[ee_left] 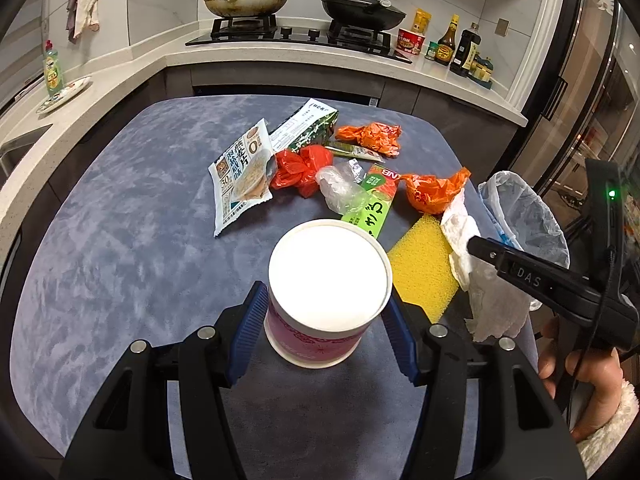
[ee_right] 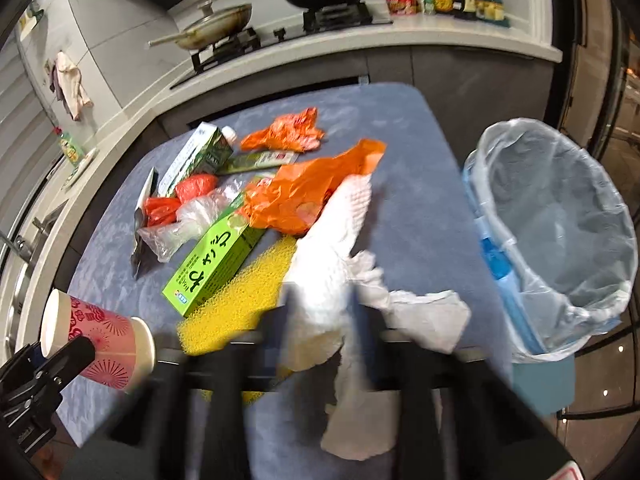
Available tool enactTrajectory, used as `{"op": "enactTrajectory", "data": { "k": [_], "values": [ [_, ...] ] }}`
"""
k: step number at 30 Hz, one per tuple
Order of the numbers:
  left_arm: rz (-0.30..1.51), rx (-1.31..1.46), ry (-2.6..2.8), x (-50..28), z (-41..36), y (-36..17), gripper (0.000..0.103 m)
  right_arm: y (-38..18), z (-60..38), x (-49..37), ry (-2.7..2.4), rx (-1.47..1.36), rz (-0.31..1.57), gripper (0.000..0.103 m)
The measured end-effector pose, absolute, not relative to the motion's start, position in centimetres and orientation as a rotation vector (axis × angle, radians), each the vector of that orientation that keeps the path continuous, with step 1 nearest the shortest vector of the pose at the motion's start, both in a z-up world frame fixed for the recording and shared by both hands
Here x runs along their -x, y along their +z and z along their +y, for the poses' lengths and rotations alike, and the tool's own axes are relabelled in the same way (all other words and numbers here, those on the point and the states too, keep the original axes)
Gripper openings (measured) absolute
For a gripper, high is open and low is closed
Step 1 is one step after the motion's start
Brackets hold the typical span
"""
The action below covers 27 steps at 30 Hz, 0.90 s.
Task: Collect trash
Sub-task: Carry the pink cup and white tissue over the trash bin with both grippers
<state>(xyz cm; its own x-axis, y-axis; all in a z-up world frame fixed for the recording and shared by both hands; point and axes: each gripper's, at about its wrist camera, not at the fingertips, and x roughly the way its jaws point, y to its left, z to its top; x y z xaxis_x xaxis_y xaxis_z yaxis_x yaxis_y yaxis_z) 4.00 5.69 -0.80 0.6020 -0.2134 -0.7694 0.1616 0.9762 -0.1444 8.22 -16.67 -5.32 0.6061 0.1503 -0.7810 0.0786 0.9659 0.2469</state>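
My left gripper is shut on an upside-down pink paper cup, held above the blue-grey table; the cup also shows in the right wrist view. My right gripper is shut on a crumpled white paper towel, lifted over the yellow sponge; the towel also shows in the left wrist view. A lined blue trash bin stands at the table's right edge. Wrappers, orange bags and a green box lie in the table's middle.
A white food pouch, red bag and clear plastic lie among the litter. Behind is a counter with a stove, two pans and sauce bottles. A fridge stands at right.
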Motion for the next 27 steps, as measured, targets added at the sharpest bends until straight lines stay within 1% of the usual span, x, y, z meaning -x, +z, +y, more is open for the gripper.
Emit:
{"op": "enactTrajectory", "data": {
  "k": [4, 10, 16, 21, 27],
  "values": [
    [0.9, 0.069, -0.209, -4.1, 6.0, -0.8, 0.054, -3.2, -16.3, -7.1, 0.07, -0.271, 0.857, 0.006],
    [0.88, 0.07, -0.232, -3.6, 5.3, 0.1, 0.054, 2.4, -17.3, -4.5, 0.123, -0.336, 0.727, 0.006],
    [0.853, 0.052, -0.273, -2.7, 4.1, 1.6, 0.054, 6.2, -18.9, -1.7, 0.114, -0.366, 0.633, 0.006],
    [0.83, 0.045, -0.319, -2.4, 2.8, 3.1, 0.054, 7.9, -20.7, -0.2, 0.055, -0.356, 0.592, 0.006],
    [0.797, -0.015, -0.398, -3.1, -0.7, 4.8, 0.054, 7.1, -24.7, 0.6, -0.081, -0.336, 0.589, 0.006]
  ]
}}
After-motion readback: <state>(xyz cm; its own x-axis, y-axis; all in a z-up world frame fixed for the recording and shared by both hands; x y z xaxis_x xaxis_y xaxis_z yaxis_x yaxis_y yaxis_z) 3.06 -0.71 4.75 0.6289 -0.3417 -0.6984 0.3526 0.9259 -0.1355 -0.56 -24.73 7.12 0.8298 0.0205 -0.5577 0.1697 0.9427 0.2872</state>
